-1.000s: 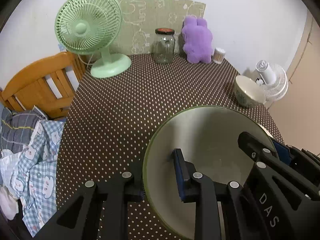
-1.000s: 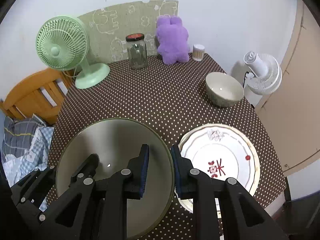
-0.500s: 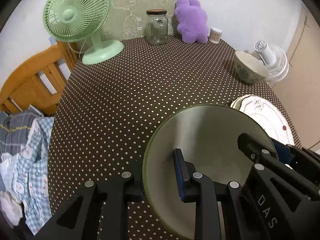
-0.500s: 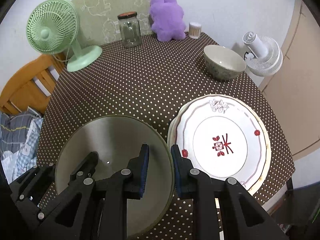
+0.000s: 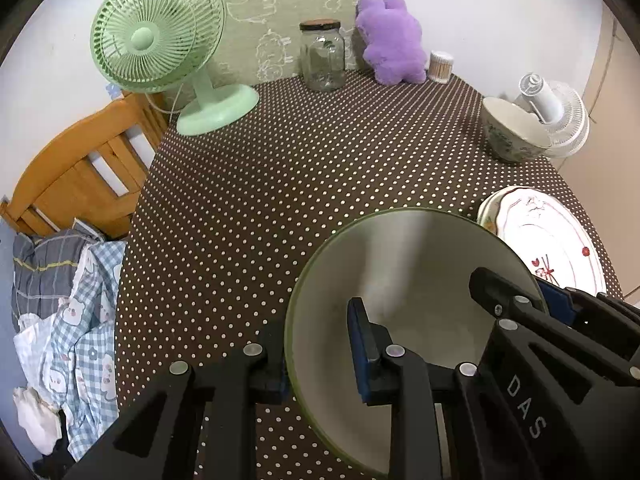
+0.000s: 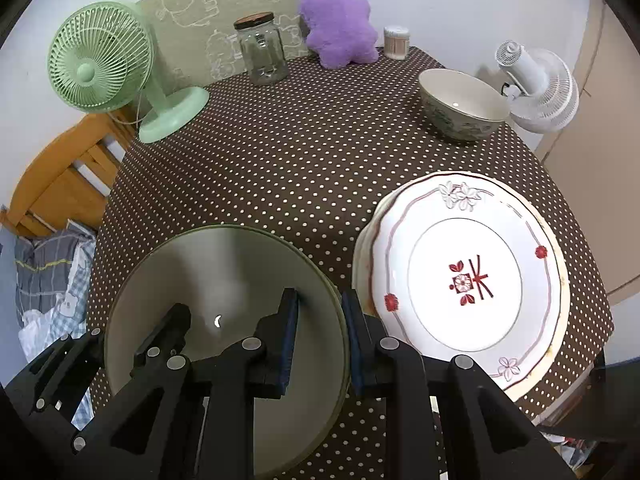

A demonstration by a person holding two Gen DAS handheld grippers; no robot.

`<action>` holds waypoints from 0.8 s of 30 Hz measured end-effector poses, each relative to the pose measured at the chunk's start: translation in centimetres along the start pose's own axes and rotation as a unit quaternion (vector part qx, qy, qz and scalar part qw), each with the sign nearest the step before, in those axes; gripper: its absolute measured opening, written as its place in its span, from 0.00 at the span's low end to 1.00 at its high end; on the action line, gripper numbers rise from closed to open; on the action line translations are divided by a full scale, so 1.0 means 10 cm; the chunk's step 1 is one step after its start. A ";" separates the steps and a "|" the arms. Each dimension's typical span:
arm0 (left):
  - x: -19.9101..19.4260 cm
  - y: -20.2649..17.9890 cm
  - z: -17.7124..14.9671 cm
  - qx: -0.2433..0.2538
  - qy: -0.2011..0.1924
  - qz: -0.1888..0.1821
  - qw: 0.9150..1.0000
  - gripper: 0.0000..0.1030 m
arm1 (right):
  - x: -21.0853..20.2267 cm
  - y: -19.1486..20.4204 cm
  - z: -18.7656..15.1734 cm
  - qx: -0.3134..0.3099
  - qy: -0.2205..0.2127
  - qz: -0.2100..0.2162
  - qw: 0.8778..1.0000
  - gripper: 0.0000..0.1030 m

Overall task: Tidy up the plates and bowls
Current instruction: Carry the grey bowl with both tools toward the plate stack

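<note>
Both the left gripper [image 5: 320,344] and the right gripper [image 6: 320,332] stay clamped on opposite rims of the green bowl [image 6: 224,280], now lower over the dotted tablecloth [image 6: 280,152], beside the plate stack [image 6: 464,276], which shows fuller than before.

the middle of the dotted tablecloth [image 6: 280,168] lies bare, a wide open stretch between the big green-rimmed bowl [image 6: 224,280] near the front edge and the things at the back. the far edge is lined by the green fan [image 6: 100,64], glass jar [image 6: 262,50] and purple plush [image 6: 338,20]. the right side is blocked by the stacked plates [image 6: 464,276] just beside the big bowl, with the small bowl [image 6: 460,106] behind them.
</note>
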State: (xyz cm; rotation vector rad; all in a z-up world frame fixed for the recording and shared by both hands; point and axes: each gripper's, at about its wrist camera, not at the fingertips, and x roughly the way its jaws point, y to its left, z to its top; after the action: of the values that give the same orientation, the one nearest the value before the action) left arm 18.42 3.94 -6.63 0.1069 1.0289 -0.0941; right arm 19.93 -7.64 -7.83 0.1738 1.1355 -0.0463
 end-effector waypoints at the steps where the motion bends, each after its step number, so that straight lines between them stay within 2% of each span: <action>1: 0.03 0.00 0.00 -0.002 0.004 -0.002 1.000 0.21 | 0.02 0.00 0.00 -0.001 0.001 -0.001 1.000 0.25; 12: 0.24 0.01 -0.05 -0.024 0.036 -0.027 0.999 0.22 | 0.08 0.02 0.01 -0.037 -0.002 -0.031 0.999 0.25; 24: 0.26 0.01 -0.09 -0.029 0.014 -0.026 0.999 0.22 | 0.12 0.02 -0.04 -0.041 -0.004 -0.042 0.998 0.24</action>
State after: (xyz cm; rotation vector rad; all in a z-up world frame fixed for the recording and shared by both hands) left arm 18.99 4.14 -9.31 0.0278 1.0615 -0.1103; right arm 20.12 -7.29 -9.02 0.0523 1.1335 -0.0738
